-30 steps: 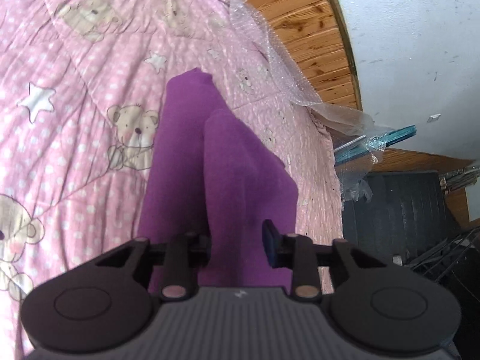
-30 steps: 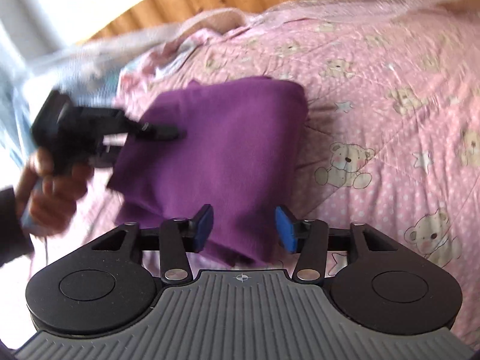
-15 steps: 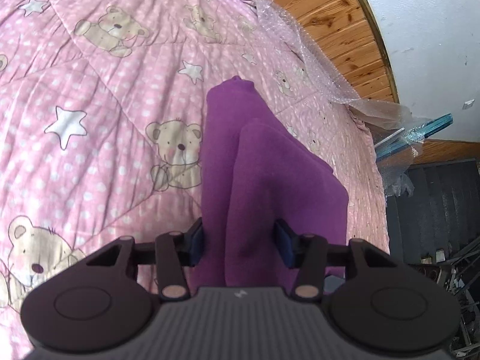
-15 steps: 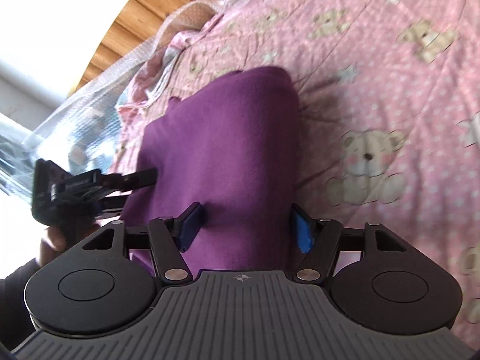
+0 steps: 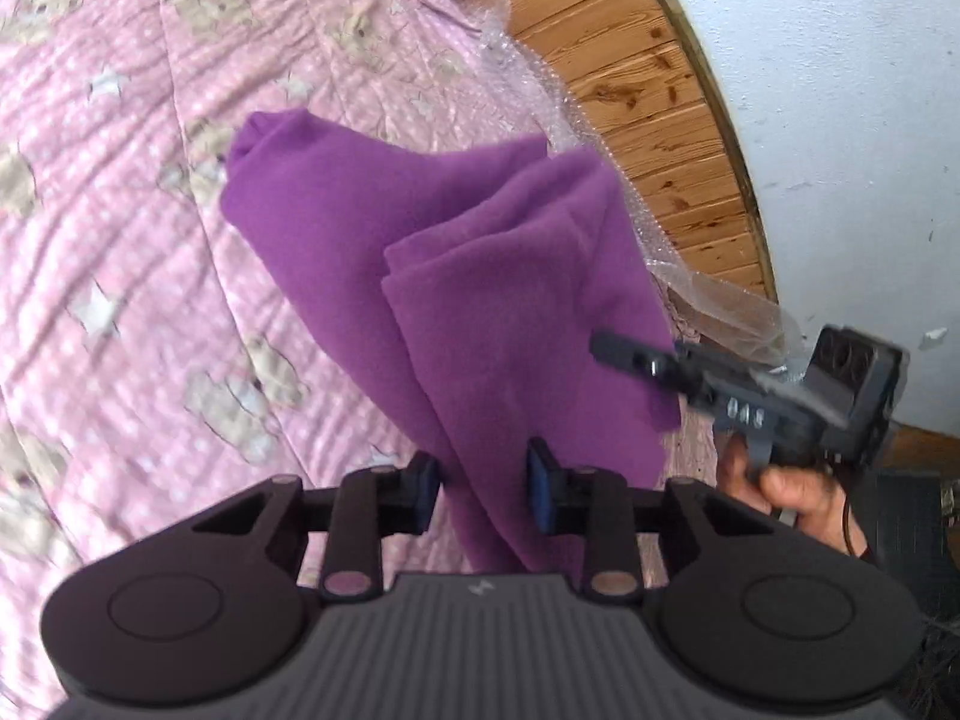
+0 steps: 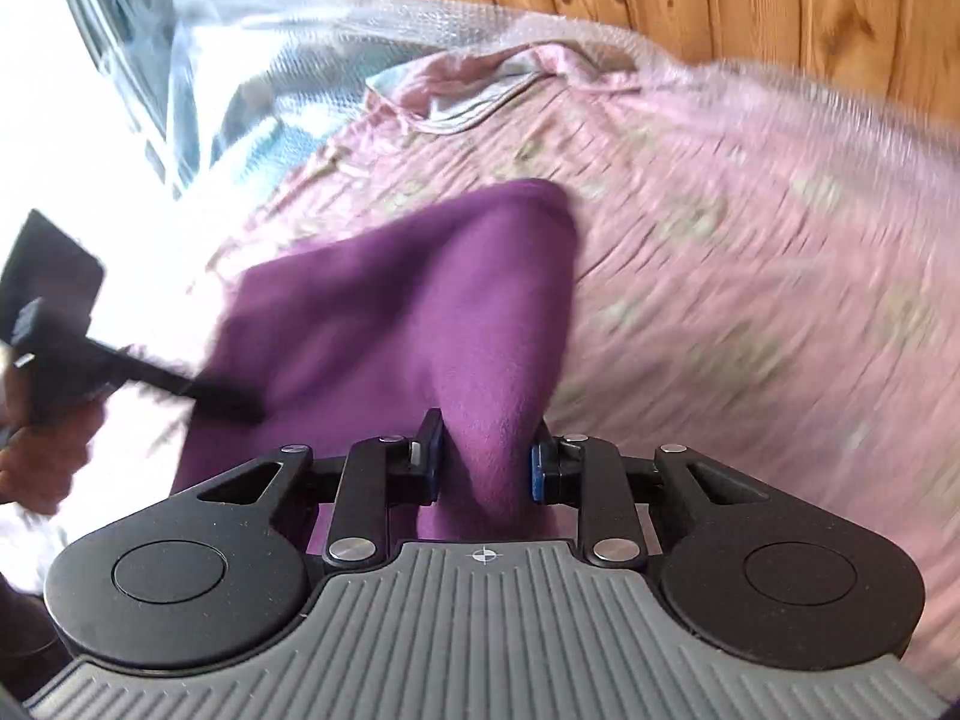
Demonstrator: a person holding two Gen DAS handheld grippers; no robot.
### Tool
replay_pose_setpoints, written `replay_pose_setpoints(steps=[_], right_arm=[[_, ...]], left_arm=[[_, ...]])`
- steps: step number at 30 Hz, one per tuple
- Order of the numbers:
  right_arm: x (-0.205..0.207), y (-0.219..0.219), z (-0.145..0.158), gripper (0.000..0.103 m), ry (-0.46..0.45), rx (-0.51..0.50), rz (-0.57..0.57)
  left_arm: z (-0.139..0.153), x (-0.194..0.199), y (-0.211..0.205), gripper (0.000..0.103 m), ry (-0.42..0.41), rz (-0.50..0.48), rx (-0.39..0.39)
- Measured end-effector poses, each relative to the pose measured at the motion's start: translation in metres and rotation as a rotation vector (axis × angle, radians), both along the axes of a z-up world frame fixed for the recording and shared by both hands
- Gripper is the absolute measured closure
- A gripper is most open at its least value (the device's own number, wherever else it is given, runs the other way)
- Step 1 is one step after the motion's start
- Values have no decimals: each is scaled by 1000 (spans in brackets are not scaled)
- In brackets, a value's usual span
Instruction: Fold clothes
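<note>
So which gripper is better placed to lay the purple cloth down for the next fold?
Neither alone: left gripper and right gripper each pinch the purple cloth, lifted above the pink quilt.

A bed is lying under a pink quilt (image 5: 120,276) printed with bears and stars, its far corner rumpled by the wood panelling (image 6: 780,6), with bubble wrap (image 6: 300,18) running along its edge and a purple cloth (image 5: 456,252) partly touching it, its lifted folds blurred.
</note>
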State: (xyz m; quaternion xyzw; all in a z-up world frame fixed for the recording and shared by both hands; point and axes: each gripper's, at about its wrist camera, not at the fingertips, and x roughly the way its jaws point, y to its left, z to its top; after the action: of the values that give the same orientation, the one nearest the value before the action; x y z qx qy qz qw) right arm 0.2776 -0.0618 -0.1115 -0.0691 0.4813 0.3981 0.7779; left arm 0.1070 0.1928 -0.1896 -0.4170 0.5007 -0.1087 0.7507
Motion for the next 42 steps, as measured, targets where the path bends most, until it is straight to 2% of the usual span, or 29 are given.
replay_pose_setpoints(steps=[2, 3, 4, 5, 9, 11, 12, 13, 14, 15, 16, 17, 18, 19, 20, 21, 22, 24, 27, 29, 33, 34, 35, 37, 39, 42], right_arm=[[29, 0, -13, 37, -64, -84, -125], [36, -6, -18, 46, -76, -105, -211], [42, -13, -23, 50, -82, -121, -300], [38, -25, -23, 53, -85, -85, -379], [-41, -66, -14, 53, -112, 190, -596], [-71, -71, -25, 57, -84, 282, -599], [-83, -63, -33, 59, -60, 292, -579], [-89, -55, -43, 61, -28, 286, -557], [-92, -48, -55, 64, 6, 272, -541], [-97, -44, -70, 68, 32, 223, -549], [-101, -40, -87, 70, 55, 166, -562], [-105, -45, -95, 66, 60, 174, -591], [-108, -52, -101, 65, 60, 196, -623], [-113, -59, -99, 65, 63, 201, -678], [-121, -63, -93, 61, 53, 219, -714], [-128, -66, -85, 65, 41, 242, -745], [-136, -69, -77, 65, 29, 265, -775], [-148, -71, -72, 56, 63, 365, -825], [-159, -66, -76, 50, 134, 475, -881], [-158, -54, -84, 45, 160, 451, -879], [-153, -42, -89, 44, 148, 372, -861], [-151, -40, -88, 51, 140, 356, -858], [-150, -39, -88, 73, 132, 340, -854], [-147, -36, -87, 88, 117, 307, -847], [-144, -32, -86, 95, 102, 275, -839], [-140, -28, -84, 96, 80, 226, -828]], left_arm=[[-18, 3, -14, 74, 37, -33, 27], [-27, 5, -22, 77, 55, -50, 40], [-26, 4, -22, 77, 39, -69, 39], [-20, 3, -18, 77, 5, -90, 30], [2, 6, -6, 76, -136, -166, -4], [4, 19, -4, 76, -181, -176, -5], [2, 28, -6, 76, -196, -173, 1], [-1, 35, -5, 74, -204, -168, 37], [-10, 40, -1, 74, -172, -152, 95], [-21, 42, 4, 85, -124, -129, 158], [-24, 42, 8, 100, -112, -126, 177], [-22, 40, 11, 99, -118, -131, 175], [-20, 39, 15, 99, -124, -137, 172], [-18, 37, 18, 94, -129, -142, 170], [-16, 35, 21, 86, -135, -148, 168], [-9, 33, 23, 68, -156, -157, 180], [-3, 31, 22, 61, -173, -168, 198], [3, 36, 19, 62, -193, -206, 226], [0, 48, 17, 62, -175, -218, 253], [-5, 54, 19, 62, -169, -226, 258], [-12, 66, 14, 66, -171, -316, 235], [-11, 66, 11, 68, -177, -339, 249], [-10, 66, 9, 70, -184, -356, 270], [-8, 63, 8, 79, -193, -365, 270], [-5, 59, 8, 80, -201, -370, 261], [-9, 54, 3, 81, -191, -385, 271]])
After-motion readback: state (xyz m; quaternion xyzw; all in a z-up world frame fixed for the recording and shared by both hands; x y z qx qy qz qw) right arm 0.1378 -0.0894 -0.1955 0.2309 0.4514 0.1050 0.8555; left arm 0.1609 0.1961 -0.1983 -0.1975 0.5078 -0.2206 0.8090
